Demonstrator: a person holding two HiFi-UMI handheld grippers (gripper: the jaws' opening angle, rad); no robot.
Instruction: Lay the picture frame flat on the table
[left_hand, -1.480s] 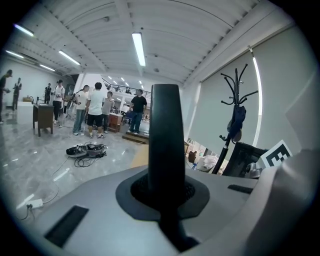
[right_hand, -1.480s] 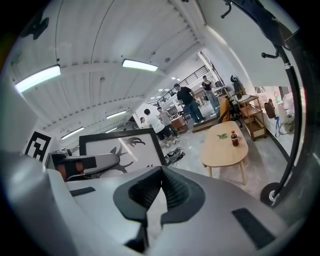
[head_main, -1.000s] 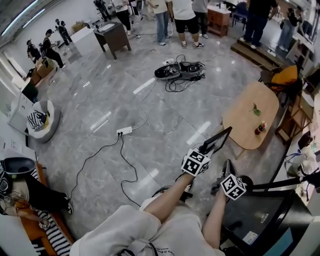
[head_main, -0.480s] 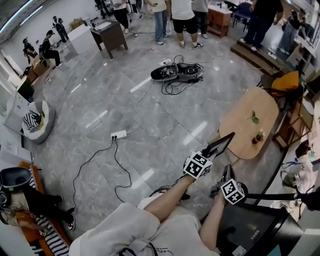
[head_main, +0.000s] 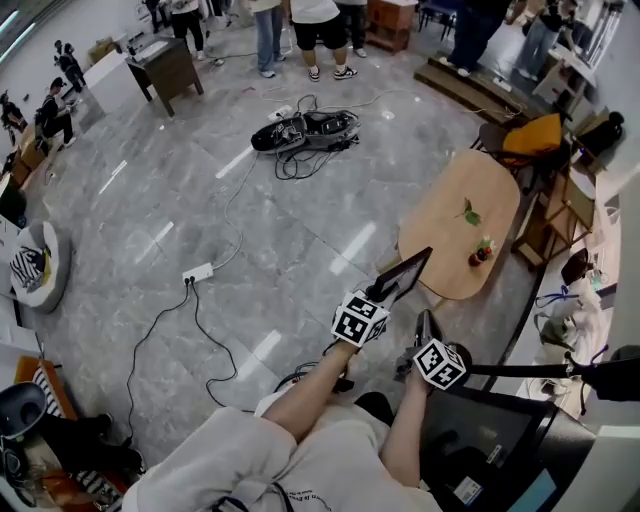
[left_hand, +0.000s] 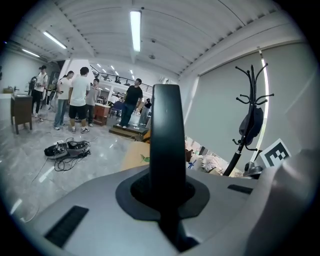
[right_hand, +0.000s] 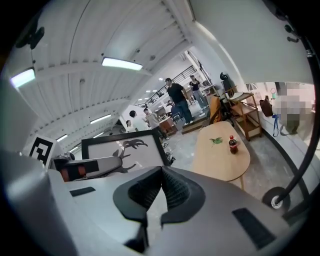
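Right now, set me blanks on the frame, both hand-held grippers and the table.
The hand-held gripper clamping the frame is the ___ one. The right hand-held gripper holds ___. On the table are a green leaf and a ___.
Missing: left; nothing; bottle.

wear: the person wore a pale off-white T-shirt (head_main: 250, 460), short-sleeved, small dark print at the chest | left gripper (head_main: 385, 294): had a matte grey shell, black jaw collar, dark rectangular slots, black-and-white marker cube (head_main: 360, 320) | right gripper (head_main: 425, 322): was the same grey, with ribbed black pads (right_hand: 175, 192) and a second marker cube (head_main: 440, 363)
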